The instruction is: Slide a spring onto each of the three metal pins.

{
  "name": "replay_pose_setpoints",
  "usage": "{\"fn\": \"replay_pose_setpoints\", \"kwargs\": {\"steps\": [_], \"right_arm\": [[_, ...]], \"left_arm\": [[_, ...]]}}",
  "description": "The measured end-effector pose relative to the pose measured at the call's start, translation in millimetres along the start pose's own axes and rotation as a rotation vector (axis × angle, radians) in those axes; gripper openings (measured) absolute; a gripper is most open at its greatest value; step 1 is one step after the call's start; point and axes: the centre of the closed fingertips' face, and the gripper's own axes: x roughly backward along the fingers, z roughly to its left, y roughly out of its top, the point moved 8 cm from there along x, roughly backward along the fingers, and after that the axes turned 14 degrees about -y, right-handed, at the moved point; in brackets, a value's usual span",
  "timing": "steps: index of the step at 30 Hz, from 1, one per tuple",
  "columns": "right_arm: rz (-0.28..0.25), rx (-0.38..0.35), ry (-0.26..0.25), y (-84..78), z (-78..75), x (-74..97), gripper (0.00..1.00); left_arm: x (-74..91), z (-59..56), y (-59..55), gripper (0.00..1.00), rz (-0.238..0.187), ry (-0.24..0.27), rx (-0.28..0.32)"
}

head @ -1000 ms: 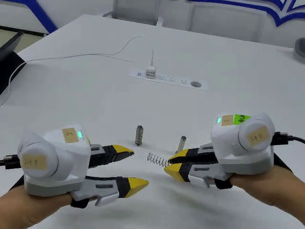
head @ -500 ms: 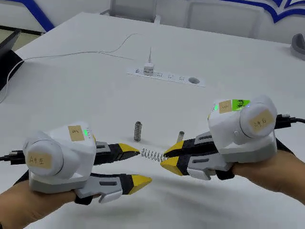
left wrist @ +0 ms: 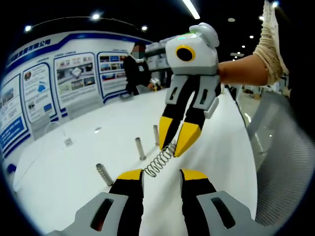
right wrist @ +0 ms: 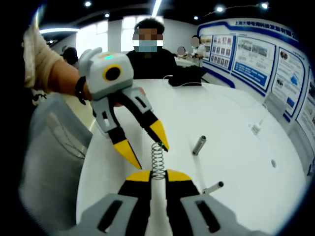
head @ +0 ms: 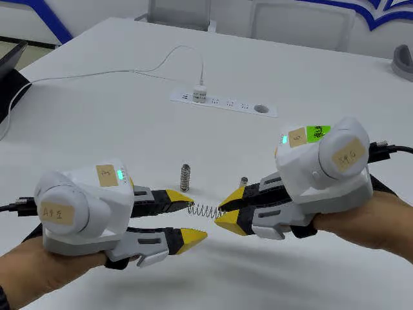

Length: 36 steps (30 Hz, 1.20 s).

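Spring (head: 205, 209), now lifted off the table (head: 97, 103), is hanging pinched by one end in my right gripper (head: 224, 212), left gripper (head: 199, 218) gaping wide at its free end; I am favouring steadying that end before threading the bare pin (head: 243, 183).

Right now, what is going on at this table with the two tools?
A person holds a pair of tongs in each hand over a white table. The right tongs are shut on one end of a loose spring. The left tongs are open, and one tip touches its other end. Behind them a finished pin already wears its spring, and a bare pin stands next to it.
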Motion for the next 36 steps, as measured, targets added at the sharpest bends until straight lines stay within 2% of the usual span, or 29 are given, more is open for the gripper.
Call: {"fn": "replay_pose_setpoints", "kwargs": {"steps": [6, 12, 18, 27, 36], "right_arm": [[0.032, 0.059, 0.021, 1.4, 2.6, 1.1, 0.11], [0.060, 0.105, 0.048, 0.9, 6.7, 1.1, 0.11], [0.069, 0.131, 0.050, 2.4, 7.2, 3.6, 0.11], [0.009, 0.106, 0.059, 21.2, 5.7, 14.3, 0.11], [-0.034, 0.104, 0.060, 35.2, 7.8, 15.1, 0.11]], "left_arm": [[-0.4, -2.3, -0.4, 0.22, 0.022, -0.007, -0.028], [-1.5, -3.7, 0.2, 0.15, 0.025, -0.011, -0.048], [-3.0, -5.1, 0.7, 0.14, 0.028, -0.024, -0.054], [-3.1, -5.2, 1.5, 0.12, 0.026, -0.025, -0.065], [-4.9, -6.1, 3.8, 0.11, 0.016, -0.024, -0.062]]}}
